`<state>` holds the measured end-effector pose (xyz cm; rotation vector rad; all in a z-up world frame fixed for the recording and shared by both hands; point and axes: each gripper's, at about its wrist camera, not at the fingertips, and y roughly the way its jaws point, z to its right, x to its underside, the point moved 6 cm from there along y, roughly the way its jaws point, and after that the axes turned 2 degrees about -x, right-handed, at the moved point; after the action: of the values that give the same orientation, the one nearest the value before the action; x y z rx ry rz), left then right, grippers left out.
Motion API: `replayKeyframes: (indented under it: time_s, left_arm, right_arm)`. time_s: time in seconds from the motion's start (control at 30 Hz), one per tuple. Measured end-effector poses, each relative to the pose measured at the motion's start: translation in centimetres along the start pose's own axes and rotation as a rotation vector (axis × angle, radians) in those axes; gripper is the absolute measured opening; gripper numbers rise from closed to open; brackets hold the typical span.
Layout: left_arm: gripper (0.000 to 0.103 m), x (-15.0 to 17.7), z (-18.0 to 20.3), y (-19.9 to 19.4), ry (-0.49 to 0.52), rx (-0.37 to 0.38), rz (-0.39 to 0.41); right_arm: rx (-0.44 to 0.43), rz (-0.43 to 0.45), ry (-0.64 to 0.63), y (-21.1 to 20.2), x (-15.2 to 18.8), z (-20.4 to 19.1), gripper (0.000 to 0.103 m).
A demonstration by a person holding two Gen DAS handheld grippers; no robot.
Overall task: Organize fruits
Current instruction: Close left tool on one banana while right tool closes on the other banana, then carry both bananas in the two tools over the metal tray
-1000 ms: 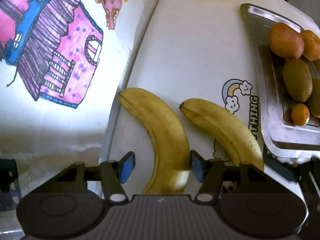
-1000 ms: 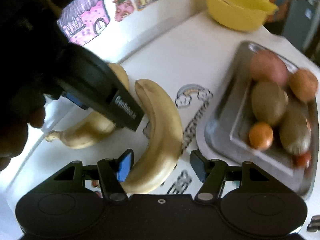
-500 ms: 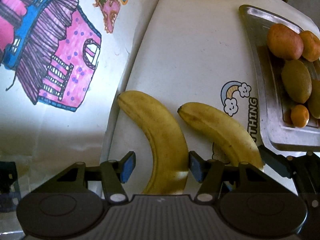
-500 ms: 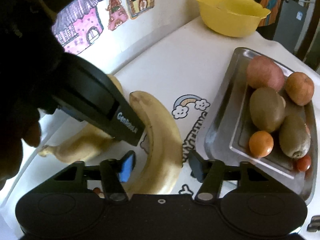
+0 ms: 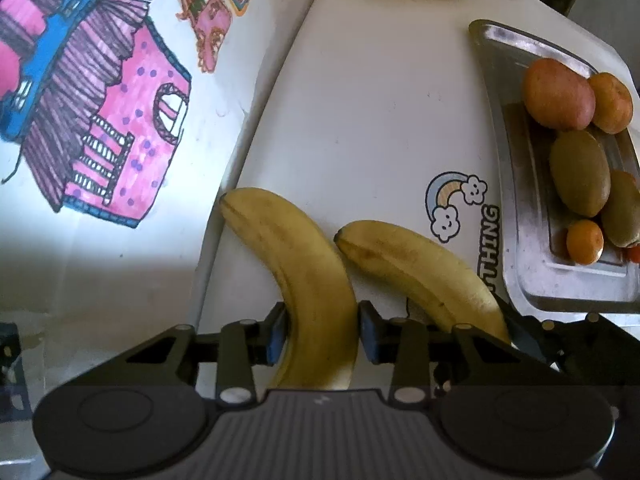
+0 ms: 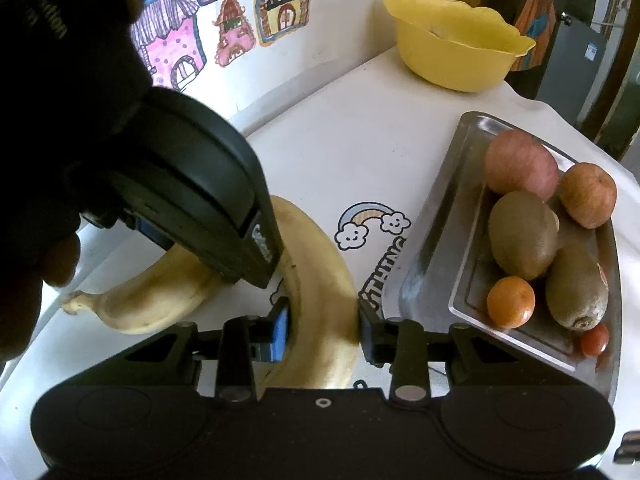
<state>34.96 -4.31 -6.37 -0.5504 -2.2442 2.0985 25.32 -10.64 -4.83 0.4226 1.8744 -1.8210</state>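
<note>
Yellow bananas [image 5: 316,280], yellow bowl [image 6: 456,56] — silver tray [image 6: 436,248], pink-purple drawings [image 5: 120,140].

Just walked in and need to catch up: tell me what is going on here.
A person is sorting fruit with two handheld grippers. The left gripper is closed on the yellow banana nearer the wall, and the right gripper on the second yellow banana beside it. Both bananas lie on the white tabletop. The rectangular steel tray holds apples, kiwis and small orange fruits. A yellow plastic bowl sits behind.

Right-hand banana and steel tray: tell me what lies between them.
Only bare white tabletop with the printed rainbow sticker; no fruit lies between the right-hand banana and the steel tray, seen in the right wrist view.
</note>
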Motion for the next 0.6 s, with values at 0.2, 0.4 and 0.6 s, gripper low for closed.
replayKeyframes:
  time_s: [0.2,0.4,0.6]
  left_arm:
    - [0.039,0.5,-0.3,0.0,-0.008,0.026,-0.002]
    - [0.039,1.2,-0.1,-0.4,-0.032,0.065,-0.001]
    - [0.039,1.1,0.4,-1.4,-0.015,0.068,0.018]
  right_arm:
    - [0.004,-0.013,-0.005,-0.7,0.6,0.7,0.036]
    - [-0.008,-0.021,-0.026,-1.5,1.4,1.1,0.036]
    - [-0.028,-0.026,-0.054,-2.6,2.3,1.9,0.036]
